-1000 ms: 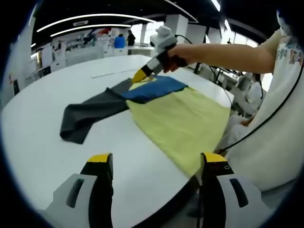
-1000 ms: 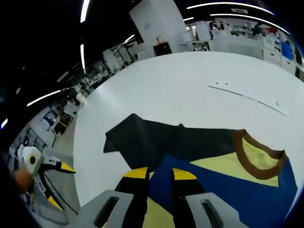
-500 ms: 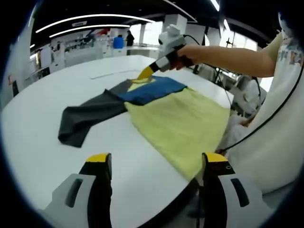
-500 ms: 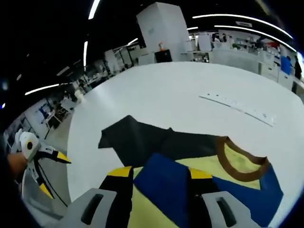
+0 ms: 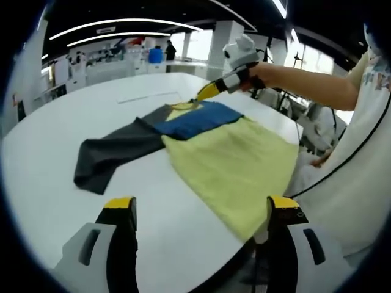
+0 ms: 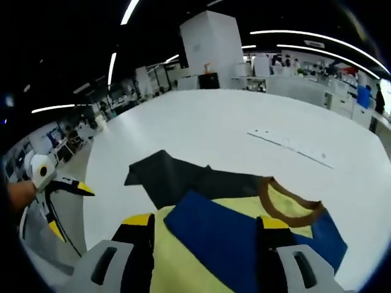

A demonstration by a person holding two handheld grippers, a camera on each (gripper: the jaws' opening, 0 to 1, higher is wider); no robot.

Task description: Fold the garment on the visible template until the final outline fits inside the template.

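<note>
1. Left gripper view: the left tongs (image 5: 194, 210) are spread wide and hold nothing. They hang at the near edge of the white tabletop (image 5: 55, 146).
2. Just ahead of them lies the garment (image 5: 229, 159), flat on the tabletop. Its yellow hem reaches the near edge, and its long way runs off toward the collar.
3. The right tongs (image 5: 198, 102) hover right by the collar end, so they are nearer the top. The left tongs are nearer the hem.
4. A grey sleeve (image 5: 113, 152) sticks out sideways toward the middle of the tabletop. I think it gets folded in next.
5. Right gripper view: the right tongs (image 6: 204, 221) are spread too, hanging over the blue shoulder band (image 6: 226, 235), and the brown collar (image 6: 287, 204) shows clearly here.
6. A pale strip (image 6: 287, 145) lies far off on the tabletop.
</note>
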